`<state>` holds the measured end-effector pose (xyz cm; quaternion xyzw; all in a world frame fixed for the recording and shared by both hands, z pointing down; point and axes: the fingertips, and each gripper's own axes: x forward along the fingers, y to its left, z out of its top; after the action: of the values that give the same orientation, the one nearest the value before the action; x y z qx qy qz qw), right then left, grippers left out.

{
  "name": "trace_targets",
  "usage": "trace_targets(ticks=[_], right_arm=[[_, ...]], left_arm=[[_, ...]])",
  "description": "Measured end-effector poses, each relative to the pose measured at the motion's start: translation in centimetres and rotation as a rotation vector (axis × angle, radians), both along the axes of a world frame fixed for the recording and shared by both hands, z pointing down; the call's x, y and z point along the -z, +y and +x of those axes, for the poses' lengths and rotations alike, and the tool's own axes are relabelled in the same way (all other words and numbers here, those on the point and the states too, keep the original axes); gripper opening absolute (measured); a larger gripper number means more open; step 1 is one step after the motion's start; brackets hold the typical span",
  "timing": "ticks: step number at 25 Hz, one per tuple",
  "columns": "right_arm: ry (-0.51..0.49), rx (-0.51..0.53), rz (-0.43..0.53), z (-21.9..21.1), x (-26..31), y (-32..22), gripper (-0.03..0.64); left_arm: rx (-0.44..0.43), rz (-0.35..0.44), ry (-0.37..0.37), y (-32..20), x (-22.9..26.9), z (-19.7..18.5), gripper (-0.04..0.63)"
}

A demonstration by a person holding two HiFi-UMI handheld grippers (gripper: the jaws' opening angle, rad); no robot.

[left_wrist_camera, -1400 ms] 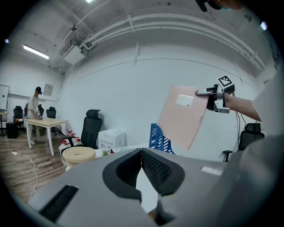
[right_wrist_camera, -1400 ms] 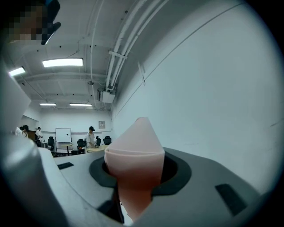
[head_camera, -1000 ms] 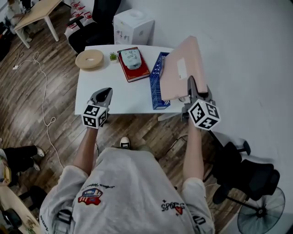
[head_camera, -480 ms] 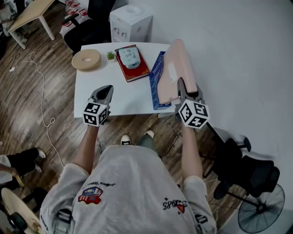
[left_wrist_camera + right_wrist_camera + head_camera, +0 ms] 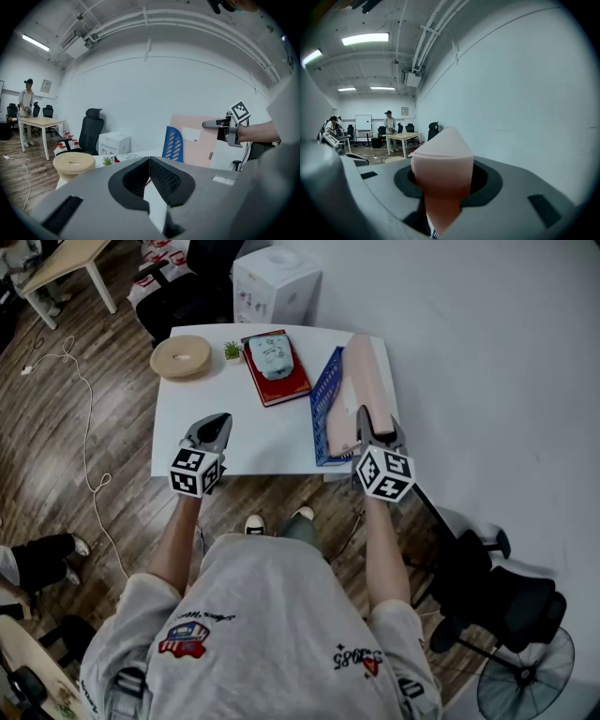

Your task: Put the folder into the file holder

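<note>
**Head view: folder swings upright at the file holder**

Broad face up a second ago, the pink folder (image 5: 359, 381) now stands edge-on along the right side of the blue file holder (image 5: 325, 401) on the white table (image 5: 248, 442). It looks lined up to drop in but is not yet seated. The right gripper (image 5: 372, 425) clamps the folder's near edge, its arm stretched forward and drawn in toward the holder. The left gripper (image 5: 212, 430) hovers at the table's front edge, jaws closed on nothing.

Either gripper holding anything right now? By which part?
Right gripper grips the pink folder at its near end, closest to the person. Left gripper is shut, holding nothing.
</note>
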<state>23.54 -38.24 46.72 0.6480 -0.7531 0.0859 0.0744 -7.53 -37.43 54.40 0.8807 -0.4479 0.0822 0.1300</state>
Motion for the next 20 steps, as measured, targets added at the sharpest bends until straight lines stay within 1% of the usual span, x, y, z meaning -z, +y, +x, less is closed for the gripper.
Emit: trace_targets(ticks=[5,10,17,20], right_arm=[[-0.001,-0.013,-0.047,0.0,-3.1,0.0,0.17],[0.018,-0.002,-0.092,-0.2,-5.0,0.3,0.187],[0.064,-0.003,-0.056,-1.0,-5.5,0.9,0.213],[0.054,0.0,-0.074,-1.2,-6.5,2.0,0.252]], left_arm=[[0.005,-0.012,0.003,0.5,-0.7,-0.1,0.006],[0.007,-0.007,0.0,0.7,-0.3,0.2,0.006],[0.012,-0.011,-0.001,1.8,-0.5,0.3,0.006],[0.007,-0.017,-0.001,2.5,-0.9,0.8,0.006]])
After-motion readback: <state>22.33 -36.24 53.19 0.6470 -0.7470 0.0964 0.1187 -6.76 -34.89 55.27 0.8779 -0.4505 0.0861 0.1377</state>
